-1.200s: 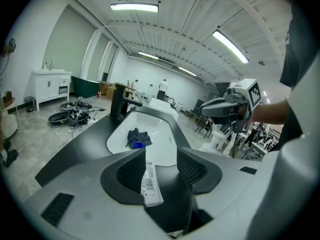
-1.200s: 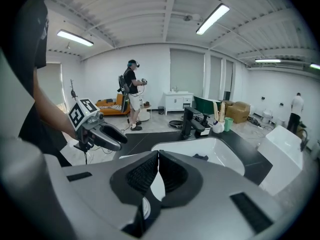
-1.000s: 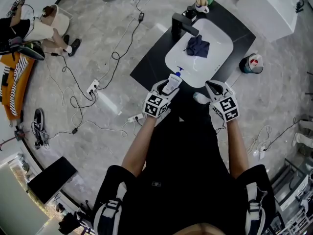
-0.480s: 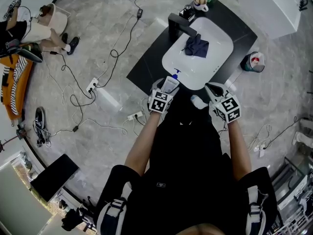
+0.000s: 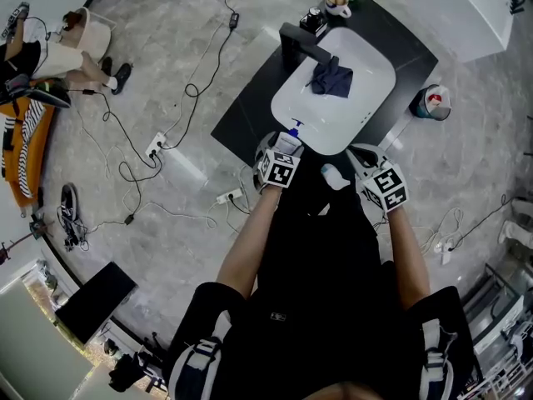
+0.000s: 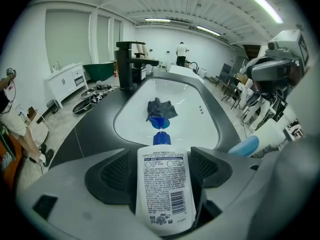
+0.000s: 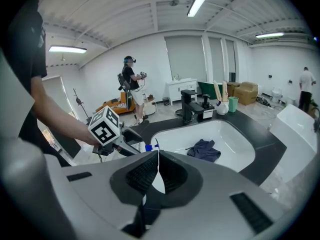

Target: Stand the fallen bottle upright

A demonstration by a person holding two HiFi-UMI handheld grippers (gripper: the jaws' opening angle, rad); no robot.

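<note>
Down at the black counter point(image 5: 250, 111) with its white sink point(image 5: 371, 61), and things have moved along in the last second. The left gripper point(image 5: 281, 150) has slid up towards the sink's near rim and tipped further down. A second ago the bottle point(image 6: 162, 184) stuck out long and slanted beyond it; from overhead now only a short white stub and the blue pump point(image 6: 160, 138) peek past the jaws. And here's the release: the left jaws are opening, with the bottle between them and its label facing the camera. The ribbed pads point(image 6: 119, 173) stand just off its sides with a sliver of dark on each flank, so it looks let go, not squeezed. The bottle sits at the counter's front edge, just short of the basin, pump end towards the dark cloth point(image 5: 333, 77) lying in the sink. That reads like the set-down, the bottle righted and handed over to its own base. The gripper's body hides the foot, though, so I can't confirm it stands square. The right gripper point(image 7: 158, 159) has hardly budged; it hangs off to the side, clamped together on nothing. Next call, I'd say — back the left hand out straight so a jaw doesn't clip the bottle and tip it over.
</note>
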